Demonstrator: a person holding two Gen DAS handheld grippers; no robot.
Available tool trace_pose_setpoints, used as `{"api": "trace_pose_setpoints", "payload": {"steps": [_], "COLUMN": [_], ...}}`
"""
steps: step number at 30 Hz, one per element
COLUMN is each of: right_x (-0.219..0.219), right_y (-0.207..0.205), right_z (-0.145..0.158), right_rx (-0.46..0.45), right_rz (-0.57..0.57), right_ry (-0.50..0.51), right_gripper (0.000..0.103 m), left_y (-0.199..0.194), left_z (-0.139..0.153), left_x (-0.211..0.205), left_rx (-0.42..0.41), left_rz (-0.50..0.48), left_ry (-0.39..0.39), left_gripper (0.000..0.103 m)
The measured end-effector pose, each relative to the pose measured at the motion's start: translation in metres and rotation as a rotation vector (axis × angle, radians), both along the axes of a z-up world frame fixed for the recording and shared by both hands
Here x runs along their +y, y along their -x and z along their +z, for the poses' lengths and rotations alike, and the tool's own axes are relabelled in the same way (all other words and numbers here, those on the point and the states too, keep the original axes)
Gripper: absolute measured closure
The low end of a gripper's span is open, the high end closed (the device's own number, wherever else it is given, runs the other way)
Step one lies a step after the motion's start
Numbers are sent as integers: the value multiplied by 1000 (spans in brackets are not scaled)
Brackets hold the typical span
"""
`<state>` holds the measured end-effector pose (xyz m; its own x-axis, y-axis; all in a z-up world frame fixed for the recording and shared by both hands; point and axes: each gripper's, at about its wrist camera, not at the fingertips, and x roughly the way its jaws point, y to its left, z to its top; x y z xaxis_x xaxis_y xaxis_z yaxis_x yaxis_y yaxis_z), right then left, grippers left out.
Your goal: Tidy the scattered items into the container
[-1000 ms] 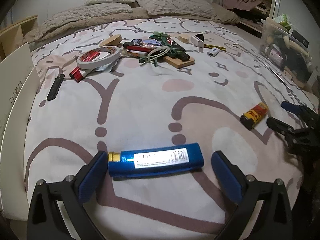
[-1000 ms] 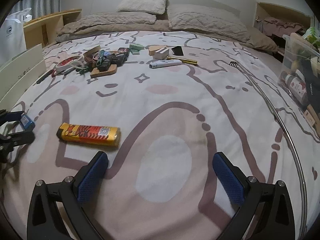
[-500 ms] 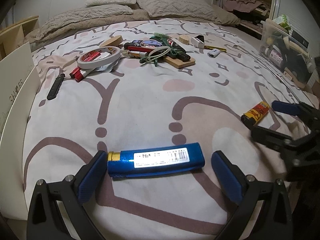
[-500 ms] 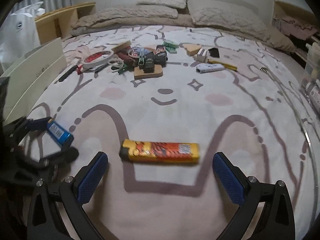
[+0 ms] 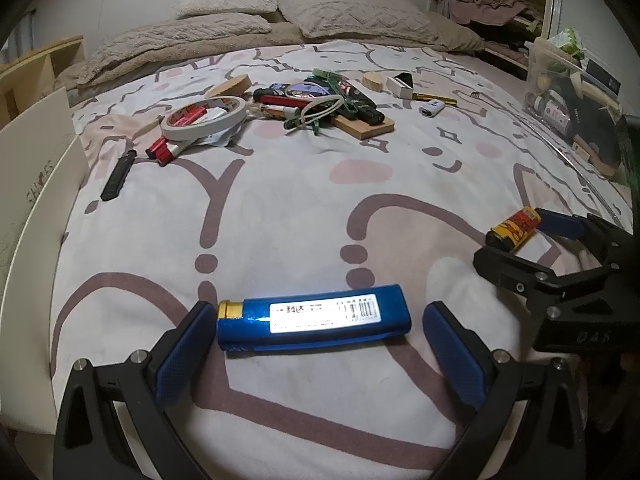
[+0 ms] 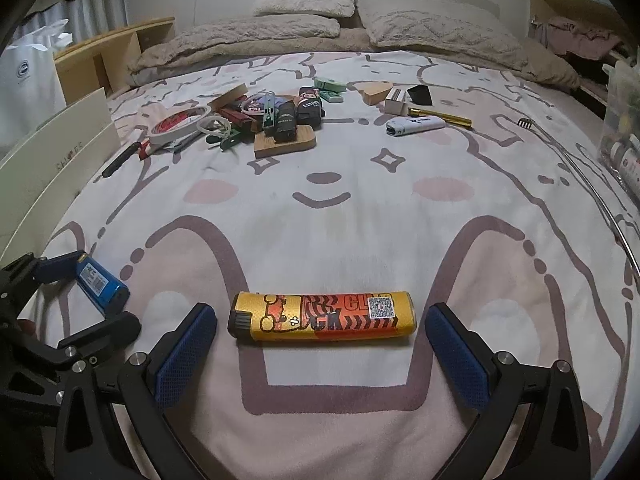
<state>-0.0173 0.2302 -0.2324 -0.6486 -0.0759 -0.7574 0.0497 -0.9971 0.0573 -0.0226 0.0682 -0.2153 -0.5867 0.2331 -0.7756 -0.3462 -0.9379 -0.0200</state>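
Lighters are what both tools are lined up on: the blue lighter lies crosswise on the bedspread at the near edge of the bed, squarely between the spread fingers of the left tool, and the yellow-and-orange lighter lies the same way between the spread fingers of the right tool. Both tools are released, with the blue pads clear of each lighter's ends, so nothing is gripped yet. Each lighter sits lengthwise across its gap, so closing would pinch it end to end; that looks a less secure hold than across the narrow body, and a slip seems possible on the soft cover. The two lighters lie apart from the main clutter, which is heaped farther up the bed: a roll of tape, a wooden board carrying dark lighters, a white lighter and a gold tube. A clear plastic bin at the far right, already holding things, is probably the container, though a white box stands at the left edge too.
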Motion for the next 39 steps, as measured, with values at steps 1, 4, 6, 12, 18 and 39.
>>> {"api": "trace_pose_setpoints", "payload": {"steps": [1, 4, 6, 12, 18, 39], "right_x": [-2, -5, -4, -2, -2, -6], "right_y": [-1, -2, -3, -6, -10, -11], "right_z": [0, 0, 0, 1, 4, 3], "right_rx": [3, 16, 25, 49, 81, 80], "right_rz": [0, -1, -1, 1, 2, 8], "right_ry": [-13, -36, -25, -14, -9, -27], "right_gripper": [0, 0, 0, 3, 22, 22], "left_y": [0, 1, 3, 4, 4, -9], "left_z": [0, 1, 1, 2, 4, 4], "left_x": [0, 0, -2, -3, -9, 8], "left_rx": [1, -5, -13, -25, -27, 51], "left_rz": [8, 25, 35, 56, 81, 28], "left_ry": [1, -7, -24, -38, -84, 23], "left_gripper": [0, 0, 0, 0, 5, 18]}}
